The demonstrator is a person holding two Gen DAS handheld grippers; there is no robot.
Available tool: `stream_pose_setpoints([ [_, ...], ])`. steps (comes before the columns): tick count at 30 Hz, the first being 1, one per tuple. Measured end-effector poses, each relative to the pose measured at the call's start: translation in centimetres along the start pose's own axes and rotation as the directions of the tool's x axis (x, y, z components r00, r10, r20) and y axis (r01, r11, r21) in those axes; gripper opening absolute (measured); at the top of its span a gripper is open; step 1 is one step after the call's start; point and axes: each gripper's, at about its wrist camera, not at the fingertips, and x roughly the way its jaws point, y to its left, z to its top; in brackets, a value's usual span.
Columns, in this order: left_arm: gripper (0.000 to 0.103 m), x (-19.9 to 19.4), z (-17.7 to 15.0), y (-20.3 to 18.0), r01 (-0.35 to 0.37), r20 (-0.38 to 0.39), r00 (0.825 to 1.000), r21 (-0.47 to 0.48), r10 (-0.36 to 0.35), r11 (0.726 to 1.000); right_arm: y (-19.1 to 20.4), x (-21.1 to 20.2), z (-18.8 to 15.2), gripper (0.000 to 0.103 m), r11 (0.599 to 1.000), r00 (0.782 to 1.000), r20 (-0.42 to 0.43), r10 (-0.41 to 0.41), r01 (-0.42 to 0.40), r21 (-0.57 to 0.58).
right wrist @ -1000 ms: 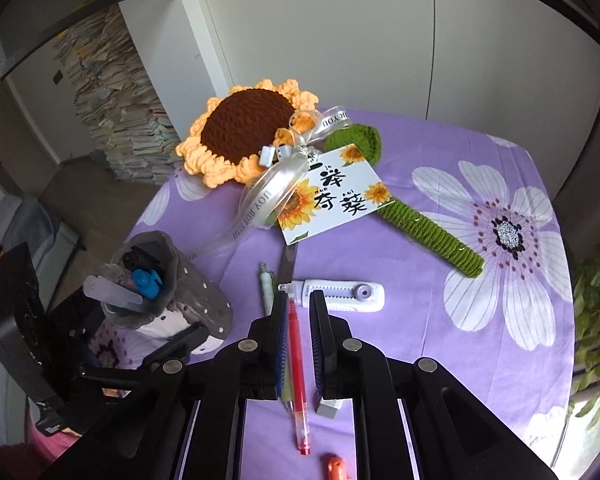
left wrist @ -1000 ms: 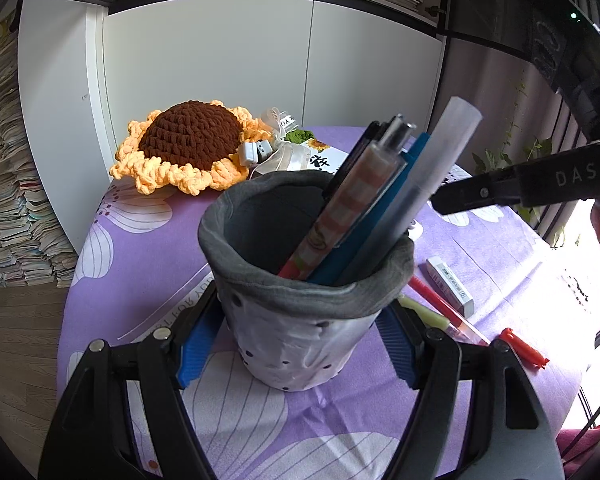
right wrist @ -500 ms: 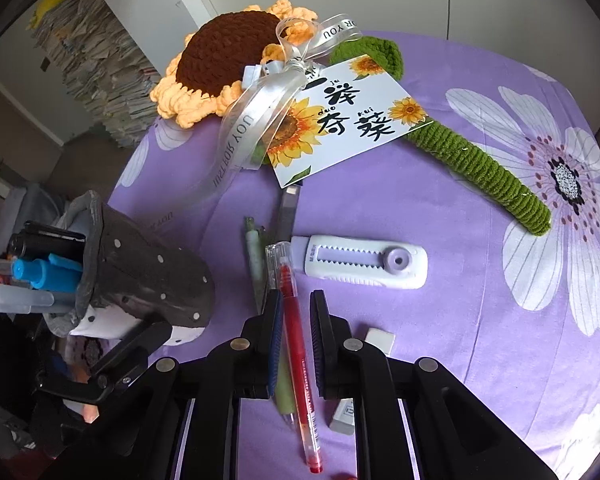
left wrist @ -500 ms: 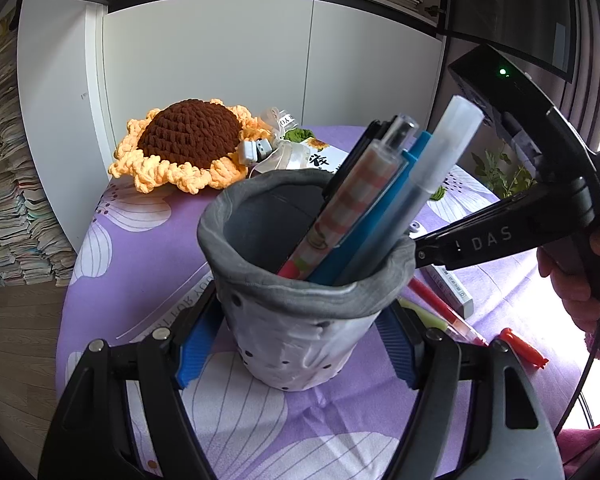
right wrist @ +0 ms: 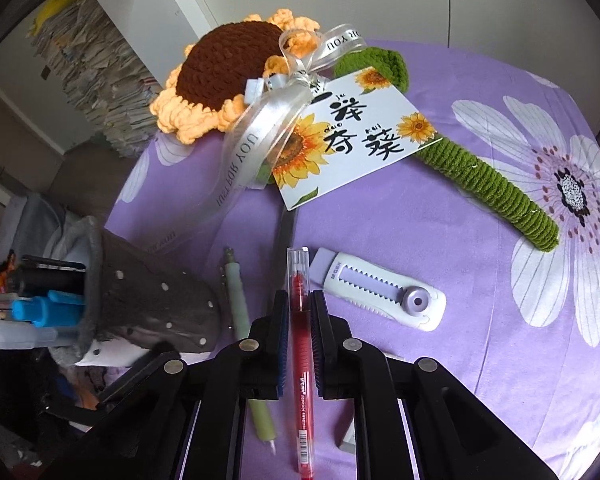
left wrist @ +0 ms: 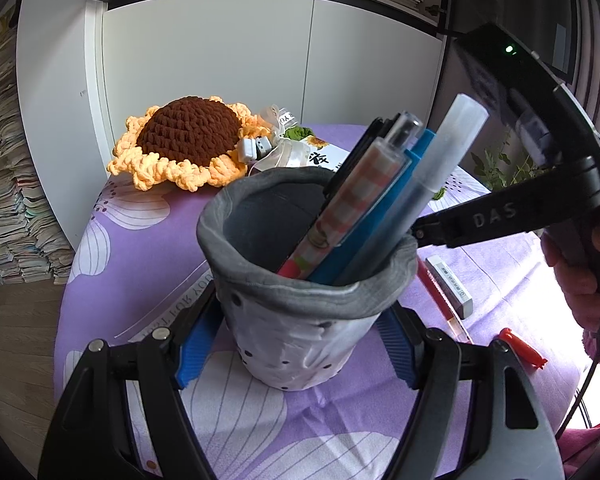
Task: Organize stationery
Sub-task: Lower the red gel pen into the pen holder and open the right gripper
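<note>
My left gripper (left wrist: 298, 342) is shut on a grey dotted pen pot (left wrist: 300, 316) that stands on the purple flowered cloth and holds several pens (left wrist: 364, 204). The pot also shows in the right wrist view (right wrist: 148, 304), at the left. My right gripper (right wrist: 299, 308) has lowered around a red pen (right wrist: 302, 352) that lies on the cloth; its jaws stand narrow on either side of the pen and I cannot tell if they press it. A pale green pen (right wrist: 244, 336) lies just left of the red pen.
A white and lilac utility knife (right wrist: 384, 294), a dark pen (right wrist: 286, 232), a white eraser (left wrist: 450, 284) and a small orange-red cap (left wrist: 522, 346) lie on the cloth. A crochet sunflower (right wrist: 236, 76) with green stem, ribbon and card (right wrist: 352, 136) fills the far side.
My right gripper has come down and forward over the red pen, which now sits between its fingers. My left gripper and the pot have stayed still.
</note>
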Motion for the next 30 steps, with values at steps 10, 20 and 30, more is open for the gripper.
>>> stream_pose_setpoints([
  [10, 0.073, 0.0, 0.0, 0.0, 0.0, 0.0, 1.0, 0.0, 0.0, 1.0, 2.2, -8.6, -1.2, 0.011, 0.997, 0.977, 0.212, -0.012, 0.028, -0.071],
  [20, 0.073, 0.0, 0.0, 0.0, 0.0, 0.0, 1.0, 0.0, 0.0, 1.0, 7.8, -17.4, 0.7, 0.011, 0.98, 0.875, 0.484, 0.03, 0.068, -0.185],
  [30, 0.073, 0.0, 0.0, 0.0, 0.0, 0.0, 1.0, 0.0, 0.0, 1.0, 11.8, -14.6, 2.0, 0.011, 0.953, 0.893, 0.436, 0.112, 0.028, -0.303],
])
